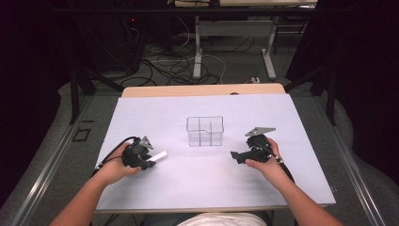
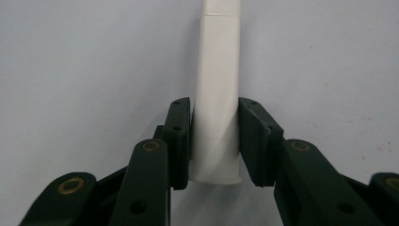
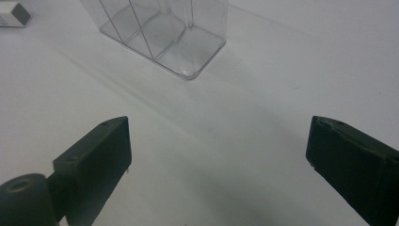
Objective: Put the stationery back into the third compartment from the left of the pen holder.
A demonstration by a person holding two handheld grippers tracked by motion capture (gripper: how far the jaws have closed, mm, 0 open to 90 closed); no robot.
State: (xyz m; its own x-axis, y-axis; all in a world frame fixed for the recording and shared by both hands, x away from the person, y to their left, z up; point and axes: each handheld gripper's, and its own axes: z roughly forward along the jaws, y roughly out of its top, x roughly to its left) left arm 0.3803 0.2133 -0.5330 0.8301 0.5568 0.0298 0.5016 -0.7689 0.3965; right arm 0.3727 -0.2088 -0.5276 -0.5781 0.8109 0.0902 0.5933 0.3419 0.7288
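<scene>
A white rectangular tube (image 2: pixel 219 70) lies on the white table sheet, and my left gripper (image 2: pixel 215 110) is shut on its near end, one black pad pressed to each side. In the high view the left gripper (image 1: pixel 151 162) sits at the left of the table with the white tube (image 1: pixel 160 156) sticking out toward the middle. The right gripper (image 1: pixel 234 156) rests low at the right, pointing left. Its jaws stand wide open over bare sheet (image 3: pixel 219 136). A clear plastic divided container (image 1: pixel 204 131) stands at the table's centre, between and beyond both grippers.
The clear container (image 3: pixel 164 37) is just ahead of the right gripper, with the tube's end (image 3: pixel 13 13) at that view's top left. The white sheet (image 1: pixel 188 188) covers a wooden table (image 1: pixel 202 90). Desk legs and cables lie on the floor beyond.
</scene>
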